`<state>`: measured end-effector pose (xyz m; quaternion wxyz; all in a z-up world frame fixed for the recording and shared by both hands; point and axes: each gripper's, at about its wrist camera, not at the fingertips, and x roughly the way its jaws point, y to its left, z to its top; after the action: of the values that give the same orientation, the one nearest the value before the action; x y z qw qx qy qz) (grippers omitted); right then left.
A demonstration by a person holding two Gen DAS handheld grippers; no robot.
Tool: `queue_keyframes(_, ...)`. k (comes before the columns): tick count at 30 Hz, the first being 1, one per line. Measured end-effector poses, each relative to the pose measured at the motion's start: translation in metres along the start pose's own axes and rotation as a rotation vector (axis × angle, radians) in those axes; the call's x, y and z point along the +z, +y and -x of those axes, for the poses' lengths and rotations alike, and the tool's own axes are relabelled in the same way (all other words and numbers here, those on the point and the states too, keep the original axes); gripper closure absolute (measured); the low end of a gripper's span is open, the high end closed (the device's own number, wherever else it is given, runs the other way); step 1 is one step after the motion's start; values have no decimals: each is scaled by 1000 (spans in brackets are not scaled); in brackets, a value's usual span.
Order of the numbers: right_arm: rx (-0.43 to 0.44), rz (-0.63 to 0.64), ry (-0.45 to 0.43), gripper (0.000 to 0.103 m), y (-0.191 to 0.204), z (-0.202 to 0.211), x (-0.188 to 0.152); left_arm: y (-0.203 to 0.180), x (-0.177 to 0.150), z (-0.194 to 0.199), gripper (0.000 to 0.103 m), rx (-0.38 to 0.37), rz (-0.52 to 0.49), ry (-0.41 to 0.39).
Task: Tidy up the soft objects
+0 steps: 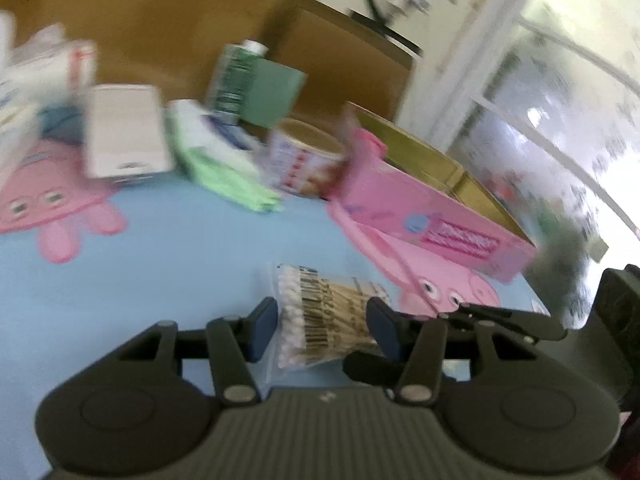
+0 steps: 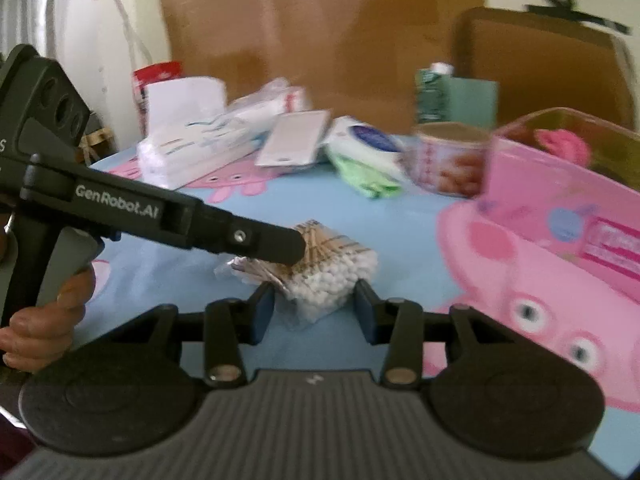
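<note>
Left wrist view: left hand-held gripper (image 1: 324,330) clamped on the bag of cotton swabs (image 1: 324,312), a blue pad against each side, at 6 o'clock on the blue cartoon-print tabletop (image 1: 160,280). From 10 o'clock round to 2: a white card (image 1: 124,132), a green cloth pack (image 1: 224,160), a green carton (image 1: 256,88), a round tin (image 1: 304,160), a pink box (image 1: 440,220) with its yellow inside showing. All smeared by blur, print unreadable.

Right wrist view only: fingers of a hand (image 2: 44,320) on the left tool's grip at 8 o'clock, white tissue packs (image 2: 192,148) at 10 o'clock, cotton tips of the swabs facing the lens. Right hand-held gripper (image 2: 314,312) astride the same bag, pads just beside its clear wrapper; contact impossible to tell. Far end of the bag hidden behind the left tool's dark finger. Pink box cut off at 3 o'clock.
</note>
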<state>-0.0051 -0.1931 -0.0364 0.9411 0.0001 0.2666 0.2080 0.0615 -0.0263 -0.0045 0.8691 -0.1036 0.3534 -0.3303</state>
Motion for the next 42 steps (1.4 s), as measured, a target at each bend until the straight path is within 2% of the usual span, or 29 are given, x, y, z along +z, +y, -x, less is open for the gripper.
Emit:
queue_keyframes(6,-155,-62,-76,57,-26,43,-19,-56,19,-46,54,-88,-134,63)
queue_keyframes(8,-221,-78,-127,57,-36,57,-19,-78,31,-58,54,-112,-184,48)
queue_keyframes(12,-339,-87,-245,57,-62,78,-5,-118,65,-79,53,-155,-278,-31)
queue_keyframes(15,-393,-102,-312,57,-90,81,12,-137,91,-98,49,-149,-305,-91)
queue_keyframes(16,-407,-112,-325,56,-100,77,18,-141,97,-106,45,-134,-316,-104)
queue_keyframes(18,-455,-118,-323,56,-115,64,27,-145,106,-123,43,-96,-322,-101)
queue_keyframes(20,-549,-129,-303,56,-131,45,32,-144,108,-135,44,-72,-296,-78)
queue_keyframes(22,-583,-173,-280,56,-145,34,31,-136,103,-132,44,-82,-253,-68)
queue_keyframes(25,-532,-276,-325,56,-151,42,21,-122,88,-108,43,-88,-274,-89)
queue_keyframes(27,-543,-258,-343,56,-141,44,20,-108,72,-87,43,-82,-288,-96)
queue_keyframes(29,-516,-251,-359,56,-131,48,19,-93,60,-69,43,-60,-294,-93)
queue_keyframes(33,-429,-203,-371,56,-107,45,29,-50,34,-36,43,60,-270,-81)
queue_keyframes(37,-306,-109,-338,56,-69,27,41,7,23,-7,43,178,-132,-87)
queue_keyframes(39,-234,-62,-303,56,-51,10,48,36,20,9,43,257,-67,-110)
queue_keyframes(42,-156,-12,-244,56,-29,-20,61,62,16,25,43,325,0,-152)
